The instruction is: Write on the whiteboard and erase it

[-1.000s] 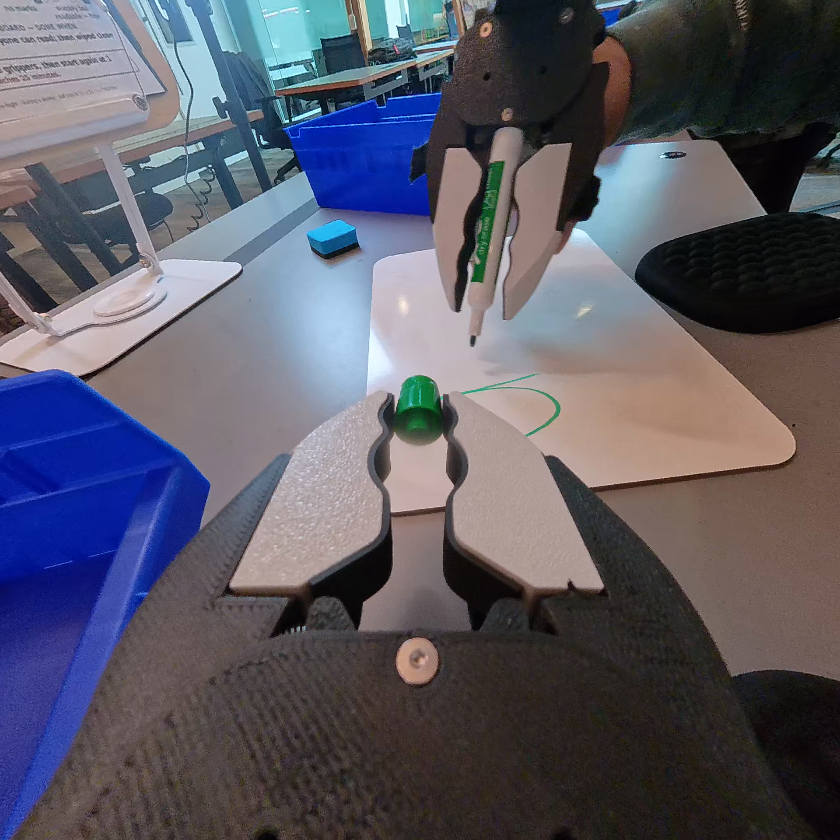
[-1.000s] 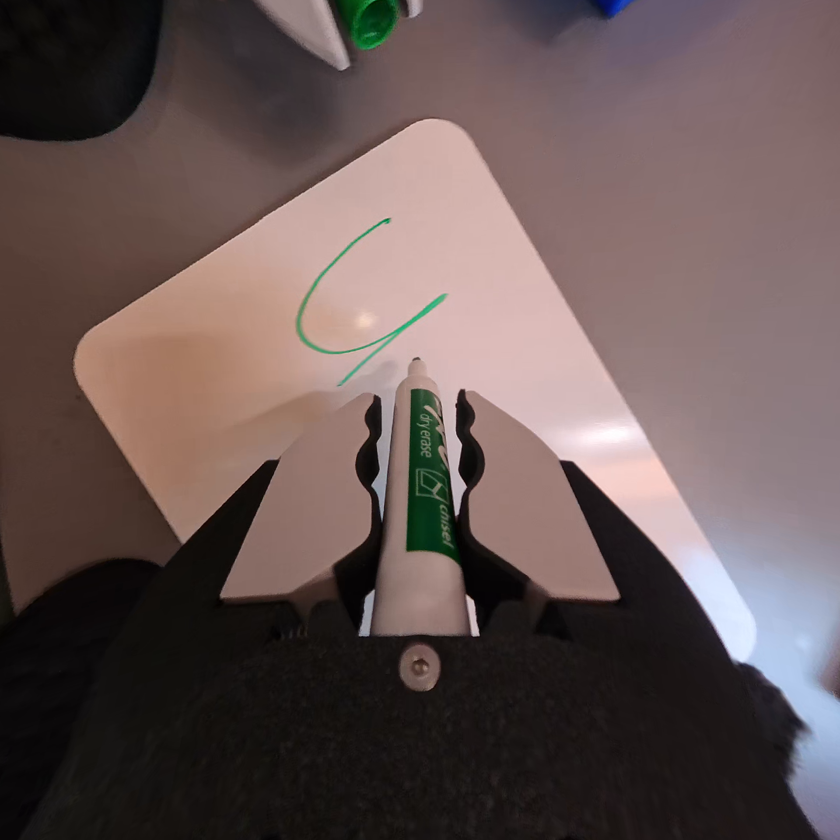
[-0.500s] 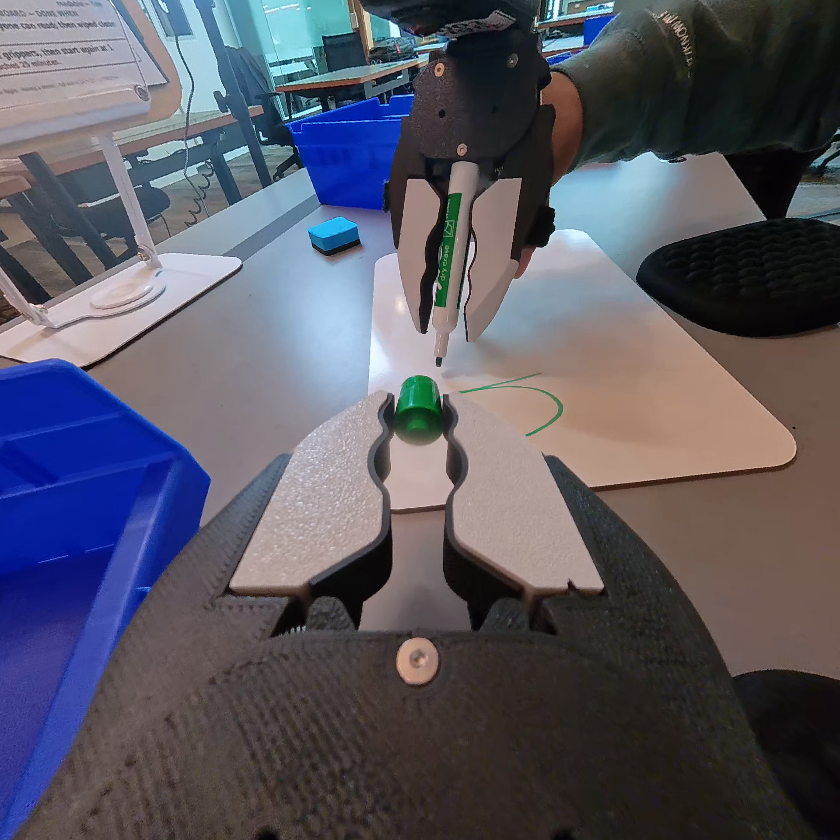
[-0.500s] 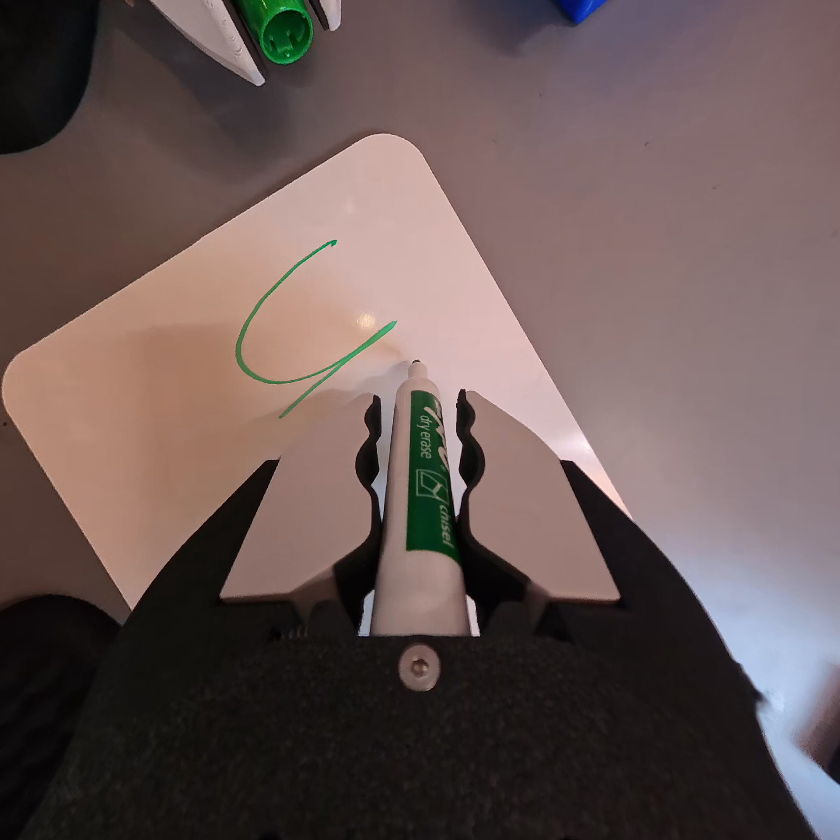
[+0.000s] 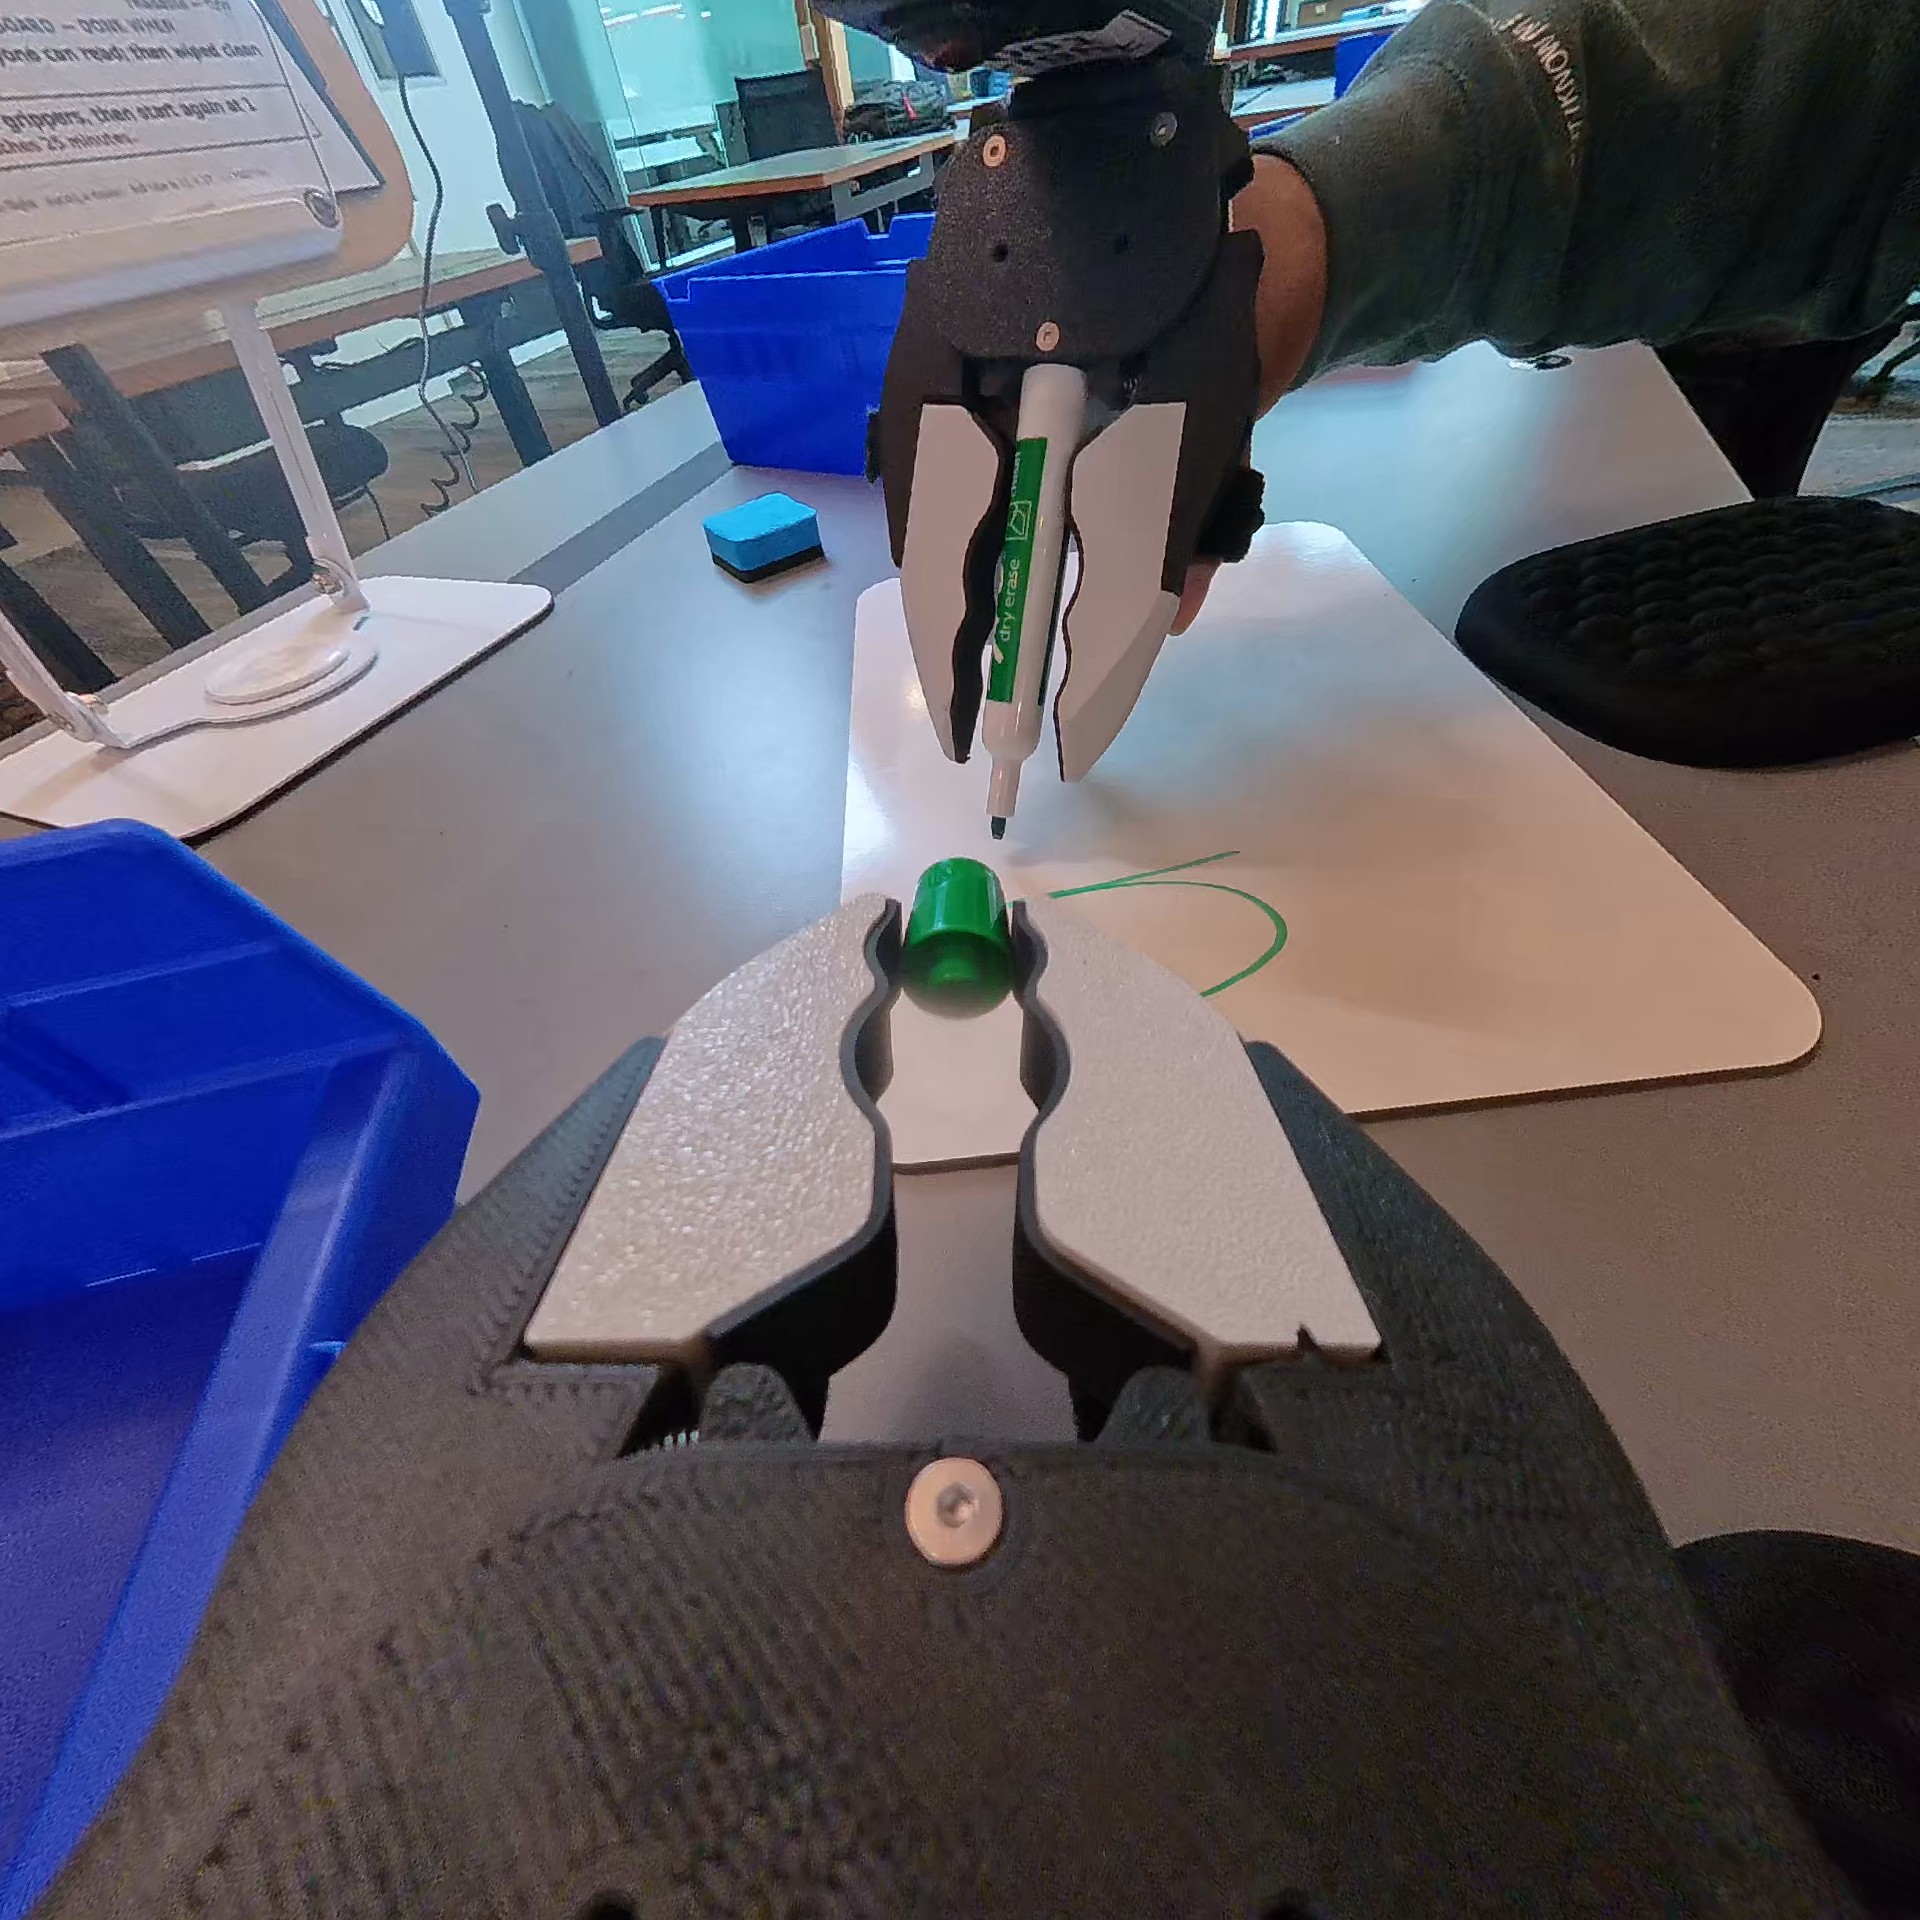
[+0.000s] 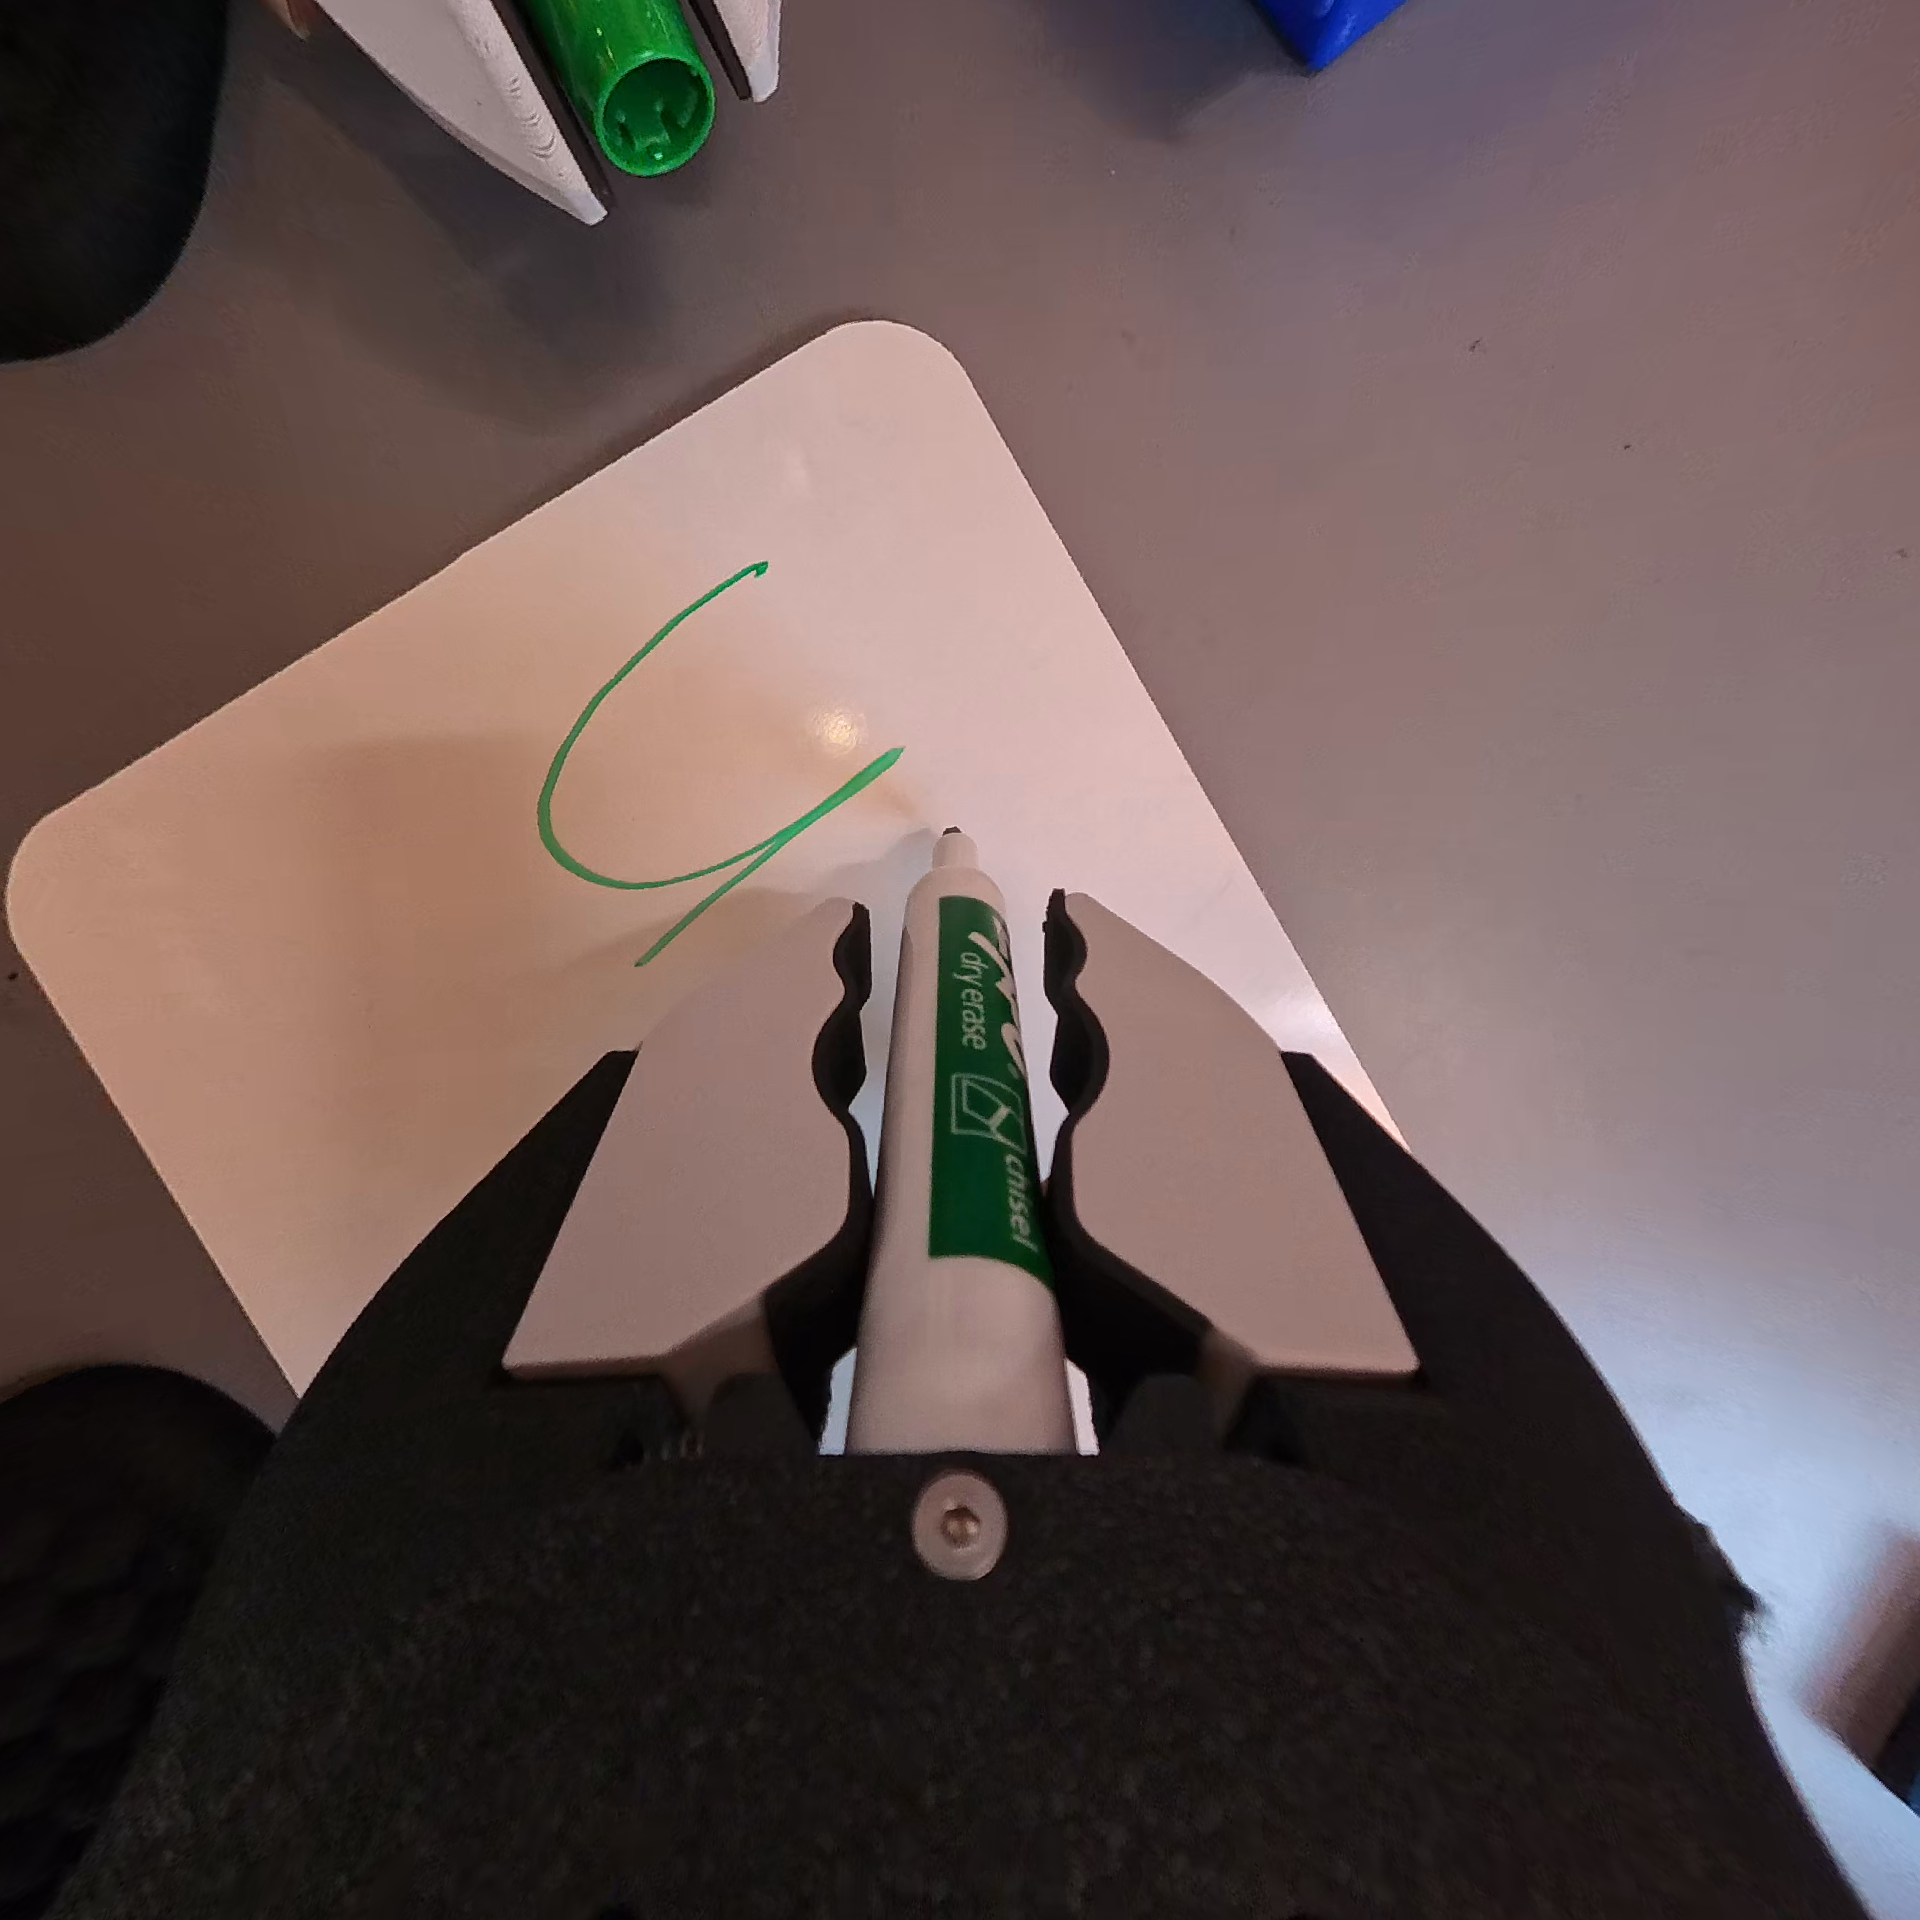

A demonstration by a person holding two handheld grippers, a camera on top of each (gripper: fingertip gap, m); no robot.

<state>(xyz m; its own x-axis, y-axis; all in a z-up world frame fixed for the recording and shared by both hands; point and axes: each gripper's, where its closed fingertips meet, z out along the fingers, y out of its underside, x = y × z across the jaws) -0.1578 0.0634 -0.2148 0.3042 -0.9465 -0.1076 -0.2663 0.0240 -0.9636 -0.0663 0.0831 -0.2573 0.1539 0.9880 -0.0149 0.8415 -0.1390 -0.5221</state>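
A white whiteboard [image 5: 1455, 852] lies flat on the grey table and bears a green curved stroke [image 5: 1236, 914]; it also shows in the right wrist view [image 6: 312, 987] with the stroke [image 6: 582, 831]. My right gripper [image 6: 951, 914] is shut on a green-labelled dry-erase marker [image 6: 966, 1122], tip down just above the board beside the stroke. In the left wrist view that gripper [image 5: 1023, 764] and marker [image 5: 1023, 603] hang over the board's near left part. My left gripper [image 5: 956, 914] is shut on the green marker cap [image 5: 956, 935] at the board's near edge; the cap shows in the right wrist view [image 6: 644, 104].
A blue eraser [image 5: 764, 535] lies on the table beyond the board's far left corner. A blue bin [image 5: 156, 1091] stands at the near left, another blue bin [image 5: 800, 343] at the back. A white sign stand [image 5: 270, 675] is left, a black pad [image 5: 1714, 634] right. Spacing between my two grippers at the tips: around 11 cm.
My right gripper with the marker has moved left across the board toward my left gripper and come lower and closer to the cap. The left gripper has stayed still.
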